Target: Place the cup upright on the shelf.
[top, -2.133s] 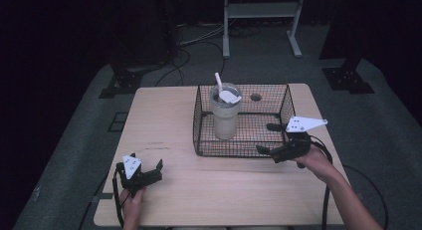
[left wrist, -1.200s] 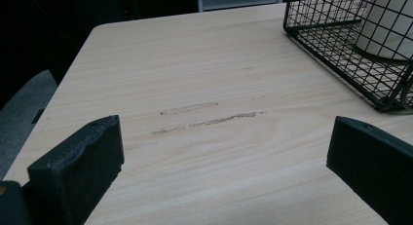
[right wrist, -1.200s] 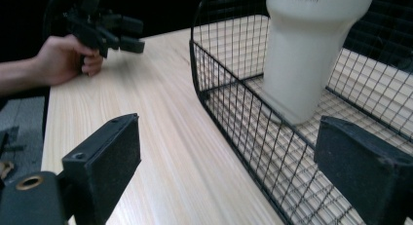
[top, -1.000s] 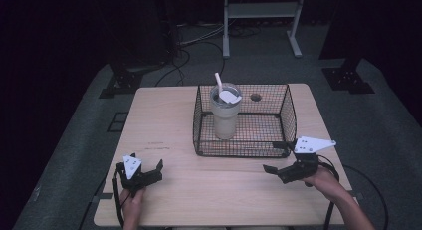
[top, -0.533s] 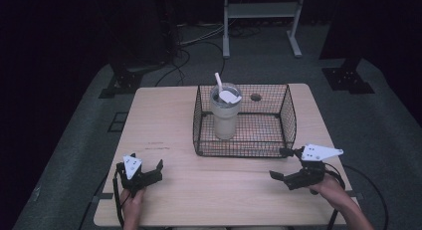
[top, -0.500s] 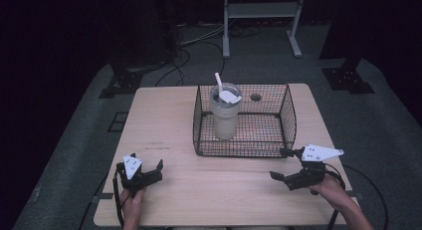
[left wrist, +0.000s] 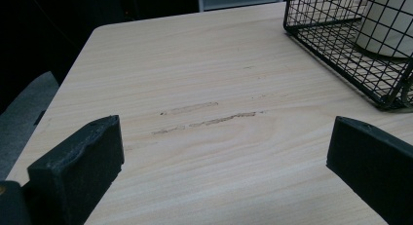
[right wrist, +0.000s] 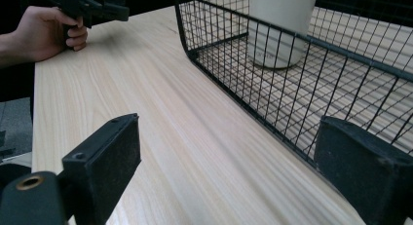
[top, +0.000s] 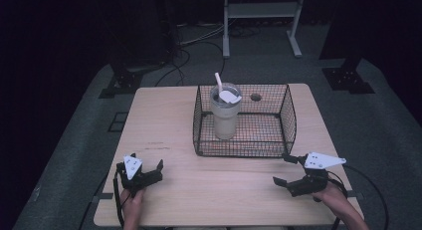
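**Cup in the basket, both grippers empty at the near edge**

The cup stands upright inside the wire basket, toward its left half, with a lid and a straw rising from the top. Its base rests on the basket floor, clear of the mesh walls. The basket sits on the far middle of the table, and a small dark round spot lies on the basket's far side, too small to make out.

The right gripper hangs just off the basket's near right corner, jaws spread wide and empty; in the right gripper view the basket's near wall runs past the right jaw, with the cup behind the mesh. The left gripper rests near the table's front left, well apart from the basket, jaws also wide with nothing between them; the left gripper view looks over bare wood with some faint scuff marks toward the basket's corner.

Judging by this layout, the cup appears placed and the hands sit in a rest between steps. If the cup is to come out, the right gripper would need to rise over the rim, come down around the cup's body and close gently without tipping it or catching the straw.
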